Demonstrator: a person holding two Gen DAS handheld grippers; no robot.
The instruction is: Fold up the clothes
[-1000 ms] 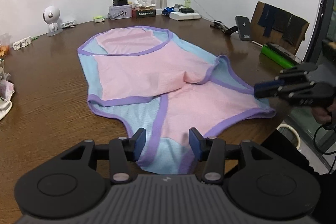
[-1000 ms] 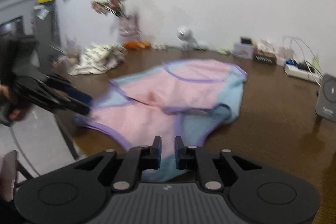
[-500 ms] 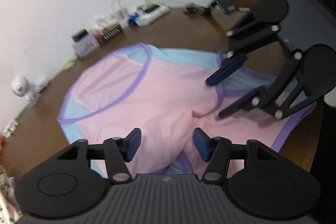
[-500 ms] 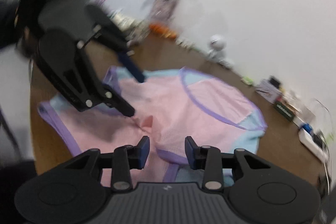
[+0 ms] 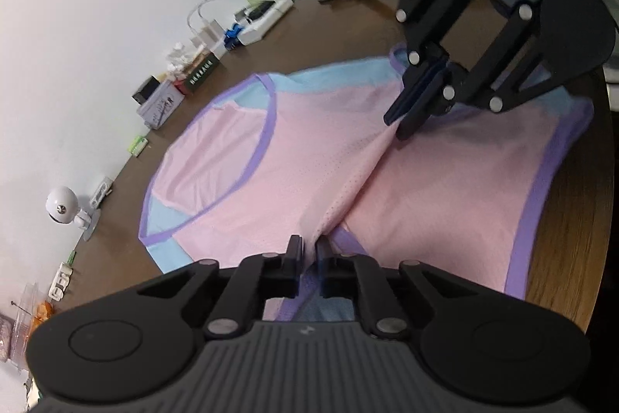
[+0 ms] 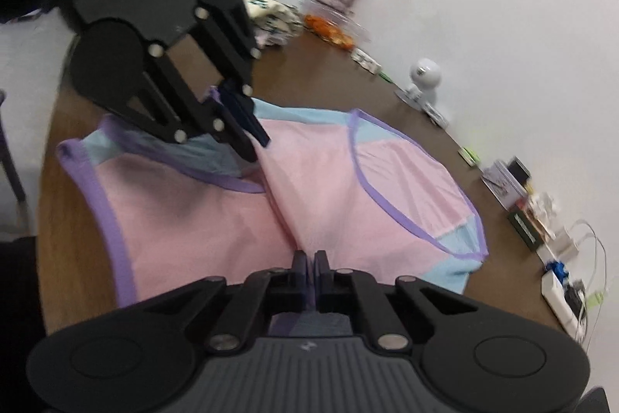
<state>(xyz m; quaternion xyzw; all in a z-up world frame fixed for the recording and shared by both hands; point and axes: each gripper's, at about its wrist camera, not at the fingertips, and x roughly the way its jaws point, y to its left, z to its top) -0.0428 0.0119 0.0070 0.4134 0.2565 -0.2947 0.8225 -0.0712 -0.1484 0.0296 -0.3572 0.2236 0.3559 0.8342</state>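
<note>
The pink mesh jersey with light-blue panels and purple trim point(image 5: 309, 157) lies on the brown wooden table point(image 5: 572, 219). The left gripper point(image 5: 307, 250) and right gripper point(image 6: 311, 264) each pinch one end of a raised ridge. Thin mesh could slip free if the two pull unevenly. No container's contents are discernible.

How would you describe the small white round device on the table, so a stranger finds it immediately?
Look along the far edge of the brown table, by the white wall. Beyond the pink garment stands a white ball-shaped device on a small stand; nothing else there is round.
</note>
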